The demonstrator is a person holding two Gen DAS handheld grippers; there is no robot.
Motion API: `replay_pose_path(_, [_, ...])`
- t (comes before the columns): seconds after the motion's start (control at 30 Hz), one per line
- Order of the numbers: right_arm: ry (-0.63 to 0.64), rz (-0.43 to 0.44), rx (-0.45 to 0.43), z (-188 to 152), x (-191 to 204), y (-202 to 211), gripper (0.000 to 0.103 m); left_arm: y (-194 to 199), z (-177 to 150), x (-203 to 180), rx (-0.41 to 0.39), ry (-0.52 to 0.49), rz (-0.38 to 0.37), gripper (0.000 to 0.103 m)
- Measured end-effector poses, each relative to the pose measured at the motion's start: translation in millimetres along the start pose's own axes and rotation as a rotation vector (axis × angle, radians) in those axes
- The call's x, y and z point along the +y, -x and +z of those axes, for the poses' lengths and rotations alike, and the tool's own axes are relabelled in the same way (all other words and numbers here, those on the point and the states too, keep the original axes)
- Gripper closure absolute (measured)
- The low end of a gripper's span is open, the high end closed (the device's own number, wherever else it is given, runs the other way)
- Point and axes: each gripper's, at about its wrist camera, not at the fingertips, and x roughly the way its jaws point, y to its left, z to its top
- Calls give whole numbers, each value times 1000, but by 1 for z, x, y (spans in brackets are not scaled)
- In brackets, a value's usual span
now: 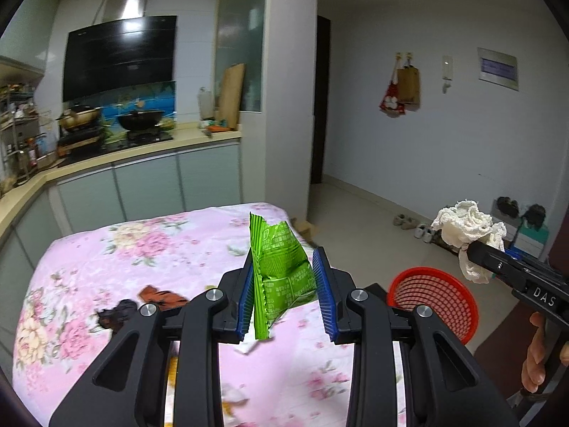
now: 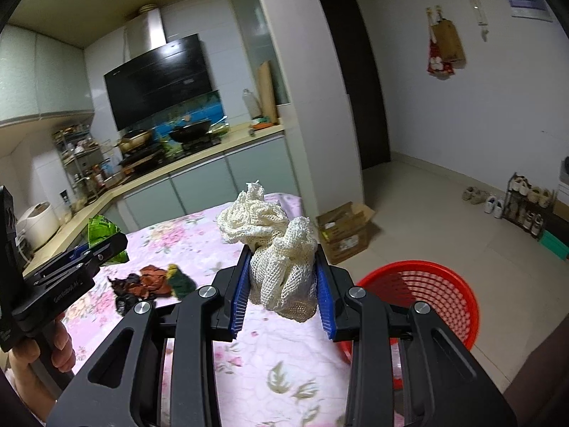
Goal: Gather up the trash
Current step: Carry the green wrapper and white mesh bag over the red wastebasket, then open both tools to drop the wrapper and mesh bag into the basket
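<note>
1. The left gripper [image 1: 286,284] fingers clench a green wrapper [image 1: 281,277], standing upright between them above the bench [image 1: 106,249].
2. The right gripper [image 2: 284,281] fingers grasp a white net wad [image 2: 277,249], bulging above their tips, near the red basket [image 2: 426,284].

A kitchen corner lies beyond the desk's far edge: pale cabinets under a beige counter [image 1: 149,149], a black range hood [image 1: 119,57] over the stove, white tiled walls. Right of a white pillar [image 1: 290,89] stands a dark doorway [image 1: 320,99]; beige floor tiles [image 2: 426,195] run to a shoe rack [image 2: 526,206].
</note>
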Motion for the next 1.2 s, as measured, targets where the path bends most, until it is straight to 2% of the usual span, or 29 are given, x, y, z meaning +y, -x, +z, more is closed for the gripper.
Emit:
replay_pose_path(0.37, [-68,-112,-14,-4,-43,7,70,-40,2,-52,38,-38,-125,73])
replay_pose_path(0.7, [-144,-222,16,-14,-89,-2,70,-84,0,-101,96,-80,-216,73])
replay_pose_path(1.07, [-229,-358,119,-35,-127,-30,70,-135,-15,-151,177,-104,-291,71])
replay_pose_path(1.2, [-253,-381,166,-45,-140,-44,70,-155,-25,-167,224,-119,-313,70])
